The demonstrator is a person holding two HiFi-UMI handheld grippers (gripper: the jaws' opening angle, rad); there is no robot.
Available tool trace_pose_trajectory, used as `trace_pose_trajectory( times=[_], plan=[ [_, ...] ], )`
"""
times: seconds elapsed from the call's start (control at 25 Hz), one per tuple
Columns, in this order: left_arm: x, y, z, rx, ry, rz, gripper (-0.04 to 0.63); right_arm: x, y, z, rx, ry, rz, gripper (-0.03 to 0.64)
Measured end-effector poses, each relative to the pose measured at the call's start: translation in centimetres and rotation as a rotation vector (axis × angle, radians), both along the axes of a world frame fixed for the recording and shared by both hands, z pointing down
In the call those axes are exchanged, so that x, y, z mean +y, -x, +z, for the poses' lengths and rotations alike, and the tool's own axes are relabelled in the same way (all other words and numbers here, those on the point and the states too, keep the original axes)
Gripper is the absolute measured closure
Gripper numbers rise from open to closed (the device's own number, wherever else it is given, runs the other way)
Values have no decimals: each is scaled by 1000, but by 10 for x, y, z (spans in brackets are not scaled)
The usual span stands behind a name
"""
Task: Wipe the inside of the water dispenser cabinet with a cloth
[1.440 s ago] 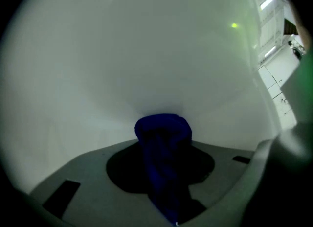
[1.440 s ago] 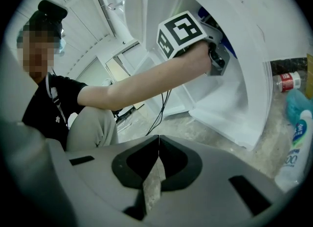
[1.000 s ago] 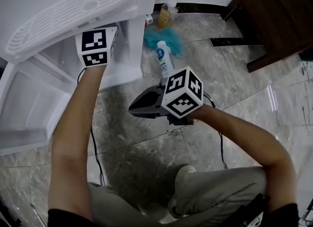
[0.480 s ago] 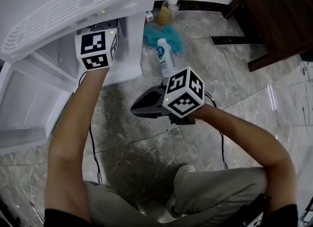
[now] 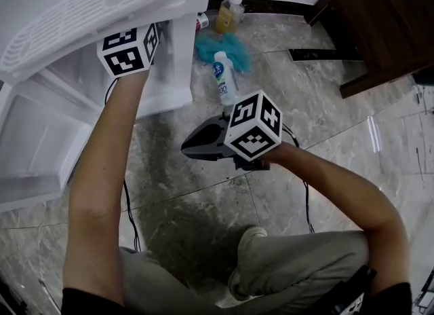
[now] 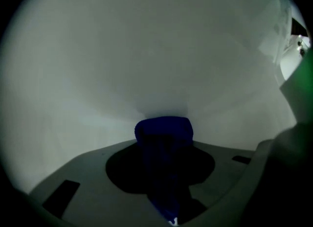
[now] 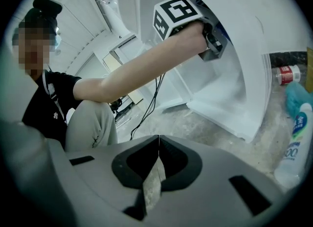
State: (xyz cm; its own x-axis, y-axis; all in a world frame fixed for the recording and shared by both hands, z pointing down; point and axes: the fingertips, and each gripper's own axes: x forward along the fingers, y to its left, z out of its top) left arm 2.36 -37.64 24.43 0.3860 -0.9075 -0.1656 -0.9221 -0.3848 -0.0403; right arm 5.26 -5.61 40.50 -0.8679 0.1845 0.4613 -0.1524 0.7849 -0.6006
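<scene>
The left gripper [image 6: 164,147] sat inside the white water dispenser cabinet [image 5: 166,93], its jaws partly closed on a bunched dark blue cloth [image 6: 164,129] pressed towards the far inner wall, evidently for wiping. The right gripper [image 7: 158,142], jaws together and empty, hung over the floor [image 5: 203,198] at the near right, apparently parked clear of the work.

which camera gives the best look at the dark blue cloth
The left gripper view: the dark blue cloth sits gripped between the left gripper's jaws, in front of the white cabinet wall. In the head view that gripper reaches inside, hiding the cloth. The right gripper view shows the arm, not the cloth.
</scene>
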Motion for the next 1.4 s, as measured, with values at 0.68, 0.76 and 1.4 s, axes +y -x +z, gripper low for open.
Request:
trace_pose_trajectory(
  times=[0.68,0.76,1.4],
  plan=[
    [146,14,95,-477,247,508,460,-80,20,-7,45,-175,133,618],
    [171,27,114,-539,276,551,460,-82,25,-10,41,-196,140,618],
    [257,105,173,-552,525,694,460,-61,87,-25,96,-376,13,618]
  ],
)
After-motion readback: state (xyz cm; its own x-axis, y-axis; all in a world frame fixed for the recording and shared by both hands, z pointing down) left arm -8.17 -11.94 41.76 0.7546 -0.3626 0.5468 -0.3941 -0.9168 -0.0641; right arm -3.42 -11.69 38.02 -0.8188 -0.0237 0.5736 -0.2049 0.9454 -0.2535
